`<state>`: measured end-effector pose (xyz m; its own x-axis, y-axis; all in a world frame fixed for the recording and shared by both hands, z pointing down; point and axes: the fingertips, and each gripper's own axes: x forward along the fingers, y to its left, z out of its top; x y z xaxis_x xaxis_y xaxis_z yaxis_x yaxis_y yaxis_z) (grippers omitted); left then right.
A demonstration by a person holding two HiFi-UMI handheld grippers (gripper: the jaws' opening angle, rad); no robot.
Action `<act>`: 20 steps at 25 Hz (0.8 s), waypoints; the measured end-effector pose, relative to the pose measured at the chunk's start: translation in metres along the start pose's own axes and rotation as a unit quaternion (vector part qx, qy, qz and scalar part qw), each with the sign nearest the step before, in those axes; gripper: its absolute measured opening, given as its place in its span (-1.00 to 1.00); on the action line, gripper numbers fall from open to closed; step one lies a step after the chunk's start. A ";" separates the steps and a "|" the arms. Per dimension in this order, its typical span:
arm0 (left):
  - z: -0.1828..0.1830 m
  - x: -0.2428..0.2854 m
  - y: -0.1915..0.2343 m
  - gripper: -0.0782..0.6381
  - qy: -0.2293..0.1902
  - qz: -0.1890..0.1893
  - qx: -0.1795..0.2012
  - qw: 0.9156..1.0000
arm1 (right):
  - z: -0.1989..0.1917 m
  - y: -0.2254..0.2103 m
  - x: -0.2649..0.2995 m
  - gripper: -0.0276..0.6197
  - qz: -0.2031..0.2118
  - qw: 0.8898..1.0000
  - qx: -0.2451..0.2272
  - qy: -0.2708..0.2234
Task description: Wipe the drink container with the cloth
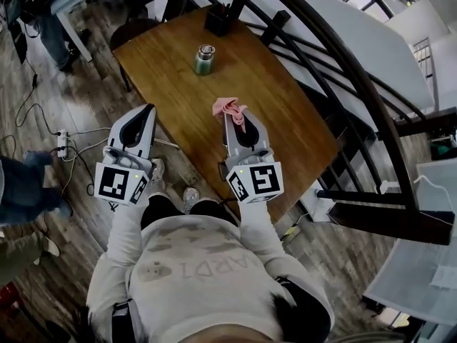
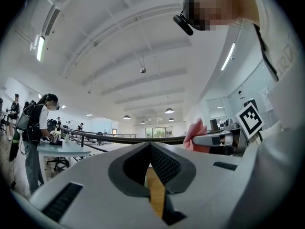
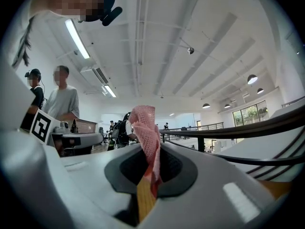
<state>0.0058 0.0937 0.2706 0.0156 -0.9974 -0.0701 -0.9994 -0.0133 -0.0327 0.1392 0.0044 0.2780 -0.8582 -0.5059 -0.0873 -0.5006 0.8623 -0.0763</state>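
Note:
The drink container [image 1: 204, 59], a small green bottle with a metal lid, stands upright on the far part of the wooden table [image 1: 285, 120]. My right gripper [image 1: 233, 117] hovers over the table's near half, shut on a pink cloth [image 1: 229, 108] that sticks up from its tips; the right gripper view shows the cloth [image 3: 146, 130] pinched between the pads. My left gripper [image 1: 147, 111] is held off the table's left edge, shut with nothing in it [image 2: 150, 148]. Both grippers are well short of the container, which neither gripper view shows. The left gripper view catches the cloth [image 2: 194, 133] to its right.
A dark box [image 1: 218, 18] sits at the table's far edge, with a chair [image 1: 150, 9] beyond the far left corner. A curved dark railing [image 1: 343, 77] runs along the right side. A power strip and cables [image 1: 62, 141] lie on the floor at left. People stand nearby [image 3: 64, 99].

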 end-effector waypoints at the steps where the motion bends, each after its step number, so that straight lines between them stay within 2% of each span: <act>1: -0.003 0.009 0.012 -0.77 0.002 -0.004 -0.002 1.000 | -0.003 -0.001 0.013 -0.79 -0.004 1.000 0.000 0.003; 5: -0.016 0.049 0.059 -0.77 0.006 -0.028 -0.012 1.000 | -0.015 -0.010 0.067 -0.80 -0.026 1.000 -0.003 0.014; 20: -0.032 0.159 0.184 -0.77 0.010 -0.112 -0.023 0.993 | -0.032 -0.036 0.208 -0.80 -0.114 0.993 -0.006 0.023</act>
<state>-0.1770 -0.0696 0.2849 0.2370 -0.9704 -0.0468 -0.9714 -0.2373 0.0007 -0.0250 -0.1312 0.2944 -0.7264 -0.6868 -0.0245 -0.6836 0.7258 -0.0763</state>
